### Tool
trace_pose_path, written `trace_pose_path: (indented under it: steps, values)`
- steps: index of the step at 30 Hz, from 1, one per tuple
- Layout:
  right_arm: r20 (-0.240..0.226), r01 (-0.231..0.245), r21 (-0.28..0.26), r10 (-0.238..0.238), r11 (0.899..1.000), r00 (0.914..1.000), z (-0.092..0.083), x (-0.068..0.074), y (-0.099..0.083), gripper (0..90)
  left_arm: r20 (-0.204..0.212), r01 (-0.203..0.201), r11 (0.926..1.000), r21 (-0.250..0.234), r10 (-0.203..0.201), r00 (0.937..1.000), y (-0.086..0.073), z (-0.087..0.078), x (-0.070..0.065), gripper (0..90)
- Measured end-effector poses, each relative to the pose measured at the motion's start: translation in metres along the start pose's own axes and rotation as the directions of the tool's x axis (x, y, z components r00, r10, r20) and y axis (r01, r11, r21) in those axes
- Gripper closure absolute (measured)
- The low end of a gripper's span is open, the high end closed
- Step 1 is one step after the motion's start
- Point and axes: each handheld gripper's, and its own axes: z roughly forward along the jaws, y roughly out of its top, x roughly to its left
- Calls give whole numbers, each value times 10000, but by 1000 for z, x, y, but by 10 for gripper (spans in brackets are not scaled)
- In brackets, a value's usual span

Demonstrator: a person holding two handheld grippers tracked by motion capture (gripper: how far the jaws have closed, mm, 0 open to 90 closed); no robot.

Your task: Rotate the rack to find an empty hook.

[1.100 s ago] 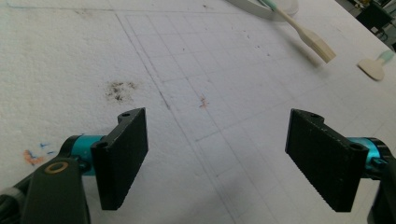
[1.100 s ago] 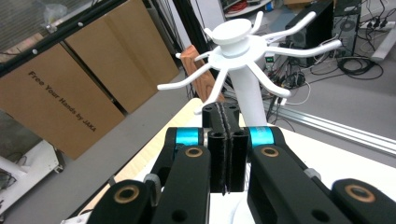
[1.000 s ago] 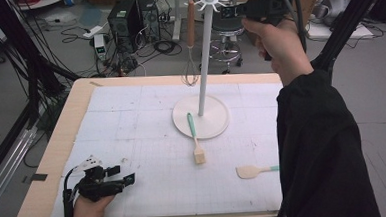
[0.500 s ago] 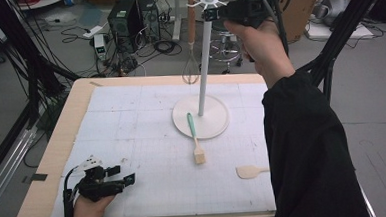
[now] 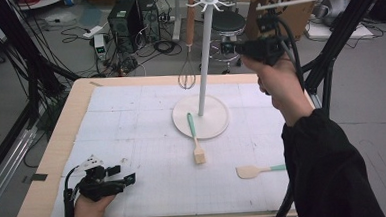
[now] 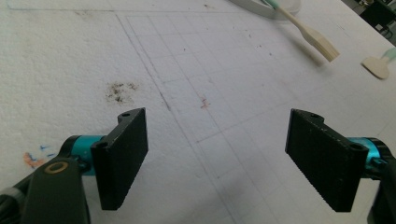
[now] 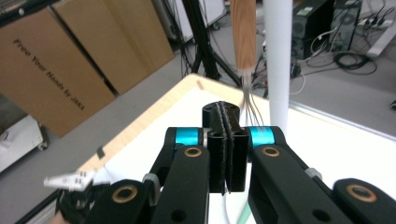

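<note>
Work in hand: hanging kitchen tools on the white stand [image 5: 202, 63]; whisk [image 5: 187, 43] already dangling from a hook at the top, brush [image 5: 195, 138] and spatula [image 5: 259, 170] lying flat on the surface [image 5: 131, 116].
Right gripper [image 5: 238, 48]: raised beside the stand's pole, jaws pressed together, nothing pinched between them; in the right gripper view [image 7: 225, 140] whisk handle [image 7: 243, 32] just ahead and above, pole [image 7: 279, 60] just to its right.
Left gripper [image 5: 127, 180]: resting low on the surface, jaws spread wide, empty; in the left gripper view [image 6: 224, 154] brush [image 6: 308, 35] and spatula [image 6: 377, 65] well ahead and off to the right.
Whisk: likely light, wooden handle stiff and easy to grip, thin wires springy; free to swing on its hook if bumped.
Brush: well below and toward the left of the right gripper, green handle end resting on the stand's base [image 5: 217, 130], head on the surface; probably light and stiff, head likely soft.
Spatula: far below the right gripper, near the sleeve [image 5: 330, 181]; thin, flat, light, probably hard to lift off the surface by the blade.
Best hold: across the green handles, near the middle, jaws closing on the narrow sides; smooth handle may slip or pivot under a loose pinch.
</note>
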Motion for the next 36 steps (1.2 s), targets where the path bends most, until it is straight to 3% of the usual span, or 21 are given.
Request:
trace_pose_path:
  steps: [5, 17, 20, 23, 30, 36]
  values:
    - [-214, -39, 266, 44, 9996, 9998, -3, -4, -36, 896, -4, -6, 10000, 13, 6, 10000, 0, 0, 0, 218]
    - [-97, -411, 54, 412, 9991, 9991, -20, -19, -99, 896, -31, -48, 10000, 48, 48, 10000, 0, 0, 0, 218]
    - [7, -286, 48, 286, 9996, 9996, -24, -20, -119, 896, -49, -41, 10000, 13, 41, 10000, 0, 0, 0, 218]
    - [406, -114, 251, 104, 9996, 9991, -25, -22, -144, 896, -58, -30, 10000, -9, 30, 10000, 0, 0, -1, 218]
    - [698, -608, 302, 586, 9977, 9958, -33, -32, -197, 896, -75, -29, 10000, 17, 29, 10000, 0, 0, 0, 218]
    - [794, -945, 234, 924, 9953, 9926, -38, -40, -227, 897, -92, -30, 10000, 1, 30, 10000, 0, 0, -1, 218]
